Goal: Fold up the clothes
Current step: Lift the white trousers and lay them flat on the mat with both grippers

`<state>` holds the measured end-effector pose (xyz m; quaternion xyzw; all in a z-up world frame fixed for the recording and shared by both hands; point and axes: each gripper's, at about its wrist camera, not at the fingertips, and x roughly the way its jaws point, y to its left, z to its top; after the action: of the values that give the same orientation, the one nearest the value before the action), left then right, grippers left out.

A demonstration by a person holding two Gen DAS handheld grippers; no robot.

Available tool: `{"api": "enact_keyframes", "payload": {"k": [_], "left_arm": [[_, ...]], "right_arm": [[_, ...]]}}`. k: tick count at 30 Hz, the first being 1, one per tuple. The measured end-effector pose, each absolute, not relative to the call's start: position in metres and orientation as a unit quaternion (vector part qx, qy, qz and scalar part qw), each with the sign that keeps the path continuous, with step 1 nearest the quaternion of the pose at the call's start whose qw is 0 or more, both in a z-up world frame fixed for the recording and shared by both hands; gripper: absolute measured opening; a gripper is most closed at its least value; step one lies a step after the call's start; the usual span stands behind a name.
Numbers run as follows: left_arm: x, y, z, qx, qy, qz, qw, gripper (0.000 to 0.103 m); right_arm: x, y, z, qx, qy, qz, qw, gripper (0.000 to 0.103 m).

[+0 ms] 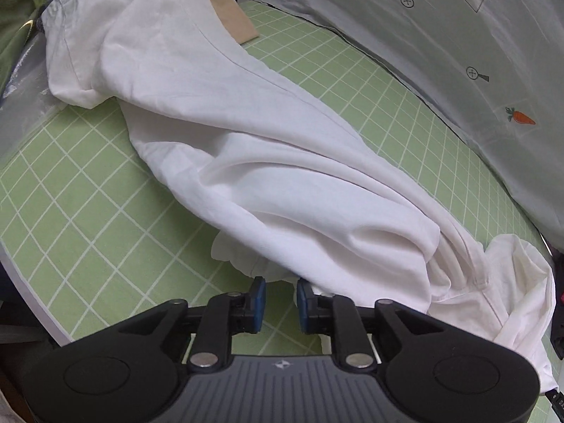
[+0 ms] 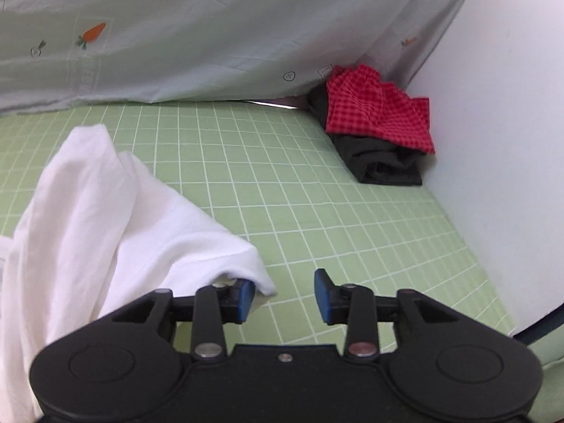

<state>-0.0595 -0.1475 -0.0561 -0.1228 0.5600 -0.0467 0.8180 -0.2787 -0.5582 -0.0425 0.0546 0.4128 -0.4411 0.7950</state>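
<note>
There, on the left of the left wrist view, a green mat with a white grid (image 1: 88, 183) covered the worktop, and a clear plastic sheet (image 1: 21, 81) lay at its far left edge. A white garment (image 1: 268, 162) stretched across the mat in a long rumpled band from the far left corner down to the near right, bunched into folds at its near end. A tan piece of fabric (image 1: 229, 10) lay beside its far end. The left gripper (image 1: 280, 301) hung just at the near edge of the garment with its blue pads parted and nothing between them. To the right, a pale grey sheet printed with a small carrot (image 1: 521, 117) hung along the back of the mat.

In the right wrist view, the white garment (image 2: 105, 218) lay on the left of the mat (image 2: 317, 194), one corner touching the left pad (image 2: 244, 299) of the right gripper (image 2: 284, 298). That gripper stood open, with only bare mat between its pads. Farther right, against the white wall (image 2: 493, 141), a red checked cloth (image 2: 377, 112) rested on a folded black garment (image 2: 384, 165), well apart from the white one.
</note>
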Motion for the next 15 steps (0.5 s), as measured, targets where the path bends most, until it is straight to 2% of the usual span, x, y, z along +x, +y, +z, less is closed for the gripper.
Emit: {"api": "enact_keyframes", "payload": {"k": [1,3,7,9,15], "left_arm": [[-0.061,-0.143,-0.053,-0.132,0.560,-0.038,0.817,0.033],[-0.064,-0.133,-0.048,-0.151,0.559,-0.021,0.815,0.041],[-0.061,-0.119,-0.039,-0.152,0.544,0.006,0.825,0.068],[-0.060,-0.111,-0.035,-0.153,0.537,0.020,0.829,0.070],[-0.035,-0.118,-0.048,-0.163,0.559,0.011,0.813,0.073]], "right_arm": [[-0.283,-0.560,-0.040,0.077,0.406,-0.436,0.800,0.045],[-0.281,-0.561,-0.037,0.102,0.397,-0.422,0.809,0.056],[-0.254,-0.557,-0.035,0.112,0.392,-0.386,0.828,0.072],[-0.240,-0.554,-0.035,0.117,0.389,-0.368,0.836,0.079],[-0.199,-0.548,-0.033,0.132,0.379,-0.313,0.861,0.081]]}}
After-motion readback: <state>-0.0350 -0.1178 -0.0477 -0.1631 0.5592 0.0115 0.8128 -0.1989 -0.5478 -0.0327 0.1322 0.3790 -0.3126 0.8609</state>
